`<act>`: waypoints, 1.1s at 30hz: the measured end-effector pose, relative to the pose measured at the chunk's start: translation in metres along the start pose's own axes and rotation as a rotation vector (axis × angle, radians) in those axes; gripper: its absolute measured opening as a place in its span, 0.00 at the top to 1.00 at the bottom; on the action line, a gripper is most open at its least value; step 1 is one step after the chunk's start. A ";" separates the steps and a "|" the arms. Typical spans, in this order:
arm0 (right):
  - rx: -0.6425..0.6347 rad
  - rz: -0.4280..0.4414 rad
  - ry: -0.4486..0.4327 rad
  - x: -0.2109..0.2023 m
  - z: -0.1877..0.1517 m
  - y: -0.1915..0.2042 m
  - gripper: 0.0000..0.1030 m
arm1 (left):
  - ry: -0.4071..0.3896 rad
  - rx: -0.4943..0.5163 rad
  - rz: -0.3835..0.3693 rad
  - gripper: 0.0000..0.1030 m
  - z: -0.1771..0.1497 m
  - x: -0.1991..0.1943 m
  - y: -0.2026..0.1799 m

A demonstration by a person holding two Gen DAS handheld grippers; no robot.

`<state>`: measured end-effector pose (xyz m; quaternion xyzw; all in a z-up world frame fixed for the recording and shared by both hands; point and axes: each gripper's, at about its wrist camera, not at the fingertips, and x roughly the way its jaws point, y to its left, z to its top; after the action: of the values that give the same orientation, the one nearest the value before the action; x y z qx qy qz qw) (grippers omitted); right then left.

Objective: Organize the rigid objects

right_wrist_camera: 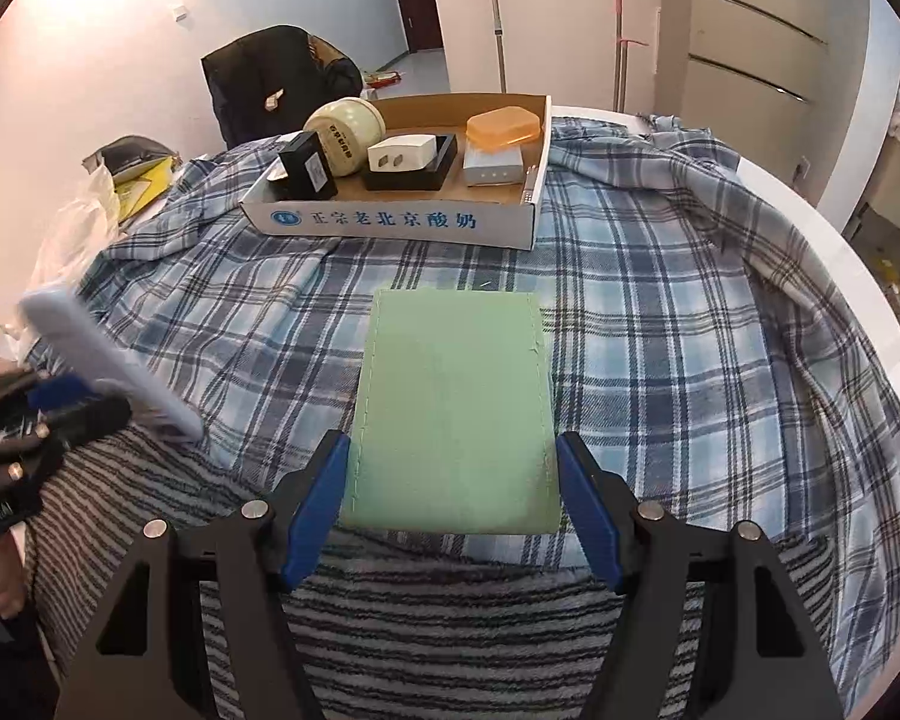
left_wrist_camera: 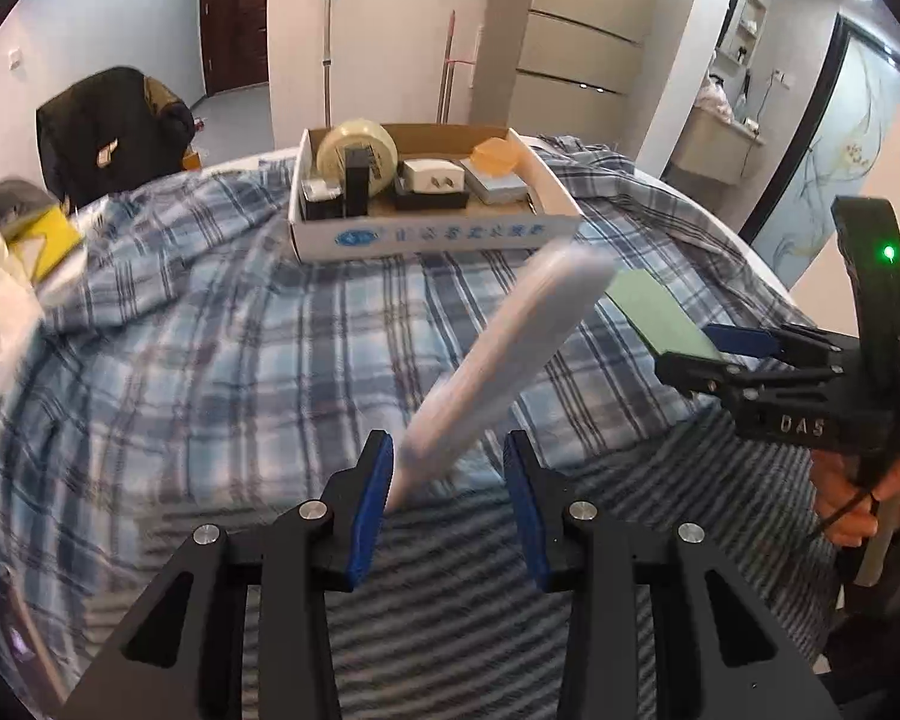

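My left gripper [left_wrist_camera: 450, 450] is shut on the lower end of a long pale flat object [left_wrist_camera: 510, 348], which sticks up to the right and is blurred. It presses on the left pad, and a slim gap shows at the right pad. My right gripper [right_wrist_camera: 453, 450] is shut on a flat green pad [right_wrist_camera: 450, 396], its edges against both blue pads, lifted over the bed. The left wrist view shows the right gripper [left_wrist_camera: 684, 351] with the green pad [left_wrist_camera: 654, 312] at the right. A cardboard box [right_wrist_camera: 390, 222] at the far side holds several items.
A blue plaid blanket [right_wrist_camera: 660, 330] covers the bed, with a grey striped cloth [right_wrist_camera: 450, 630] at the near edge. The box holds a cream round tin [right_wrist_camera: 345, 132], a white adapter [right_wrist_camera: 402, 153] and an orange case [right_wrist_camera: 501, 126]. Plastic bags [right_wrist_camera: 90, 210] lie left, a dark-draped chair [right_wrist_camera: 264, 78] behind.
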<state>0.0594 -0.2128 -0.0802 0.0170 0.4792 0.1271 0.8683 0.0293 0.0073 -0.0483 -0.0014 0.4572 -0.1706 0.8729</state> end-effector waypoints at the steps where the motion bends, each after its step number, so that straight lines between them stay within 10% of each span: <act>1: 0.001 0.001 -0.001 -0.001 -0.001 -0.002 0.34 | 0.002 -0.018 -0.014 0.62 -0.008 0.000 0.000; 10: -0.016 -0.020 -0.004 -0.005 -0.005 -0.007 0.34 | 0.033 -0.010 0.018 0.61 -0.017 0.001 -0.002; 13: 0.000 -0.016 -0.011 -0.007 -0.002 -0.012 0.34 | 0.029 0.047 0.020 0.36 -0.004 0.005 -0.011; 22: 0.041 -0.062 -0.043 -0.012 0.007 -0.039 0.34 | 0.095 0.593 -0.042 0.25 0.040 0.064 -0.055; 29: 0.054 -0.029 -0.008 0.004 0.006 -0.045 0.34 | 0.182 0.625 -0.105 0.25 0.055 0.105 -0.052; 33: 0.058 -0.026 -0.003 0.007 0.009 -0.048 0.34 | 0.175 0.601 -0.091 0.47 0.057 0.114 -0.052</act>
<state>0.0805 -0.2566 -0.0881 0.0362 0.4817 0.1020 0.8696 0.1188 -0.0843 -0.0980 0.2509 0.4591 -0.3366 0.7829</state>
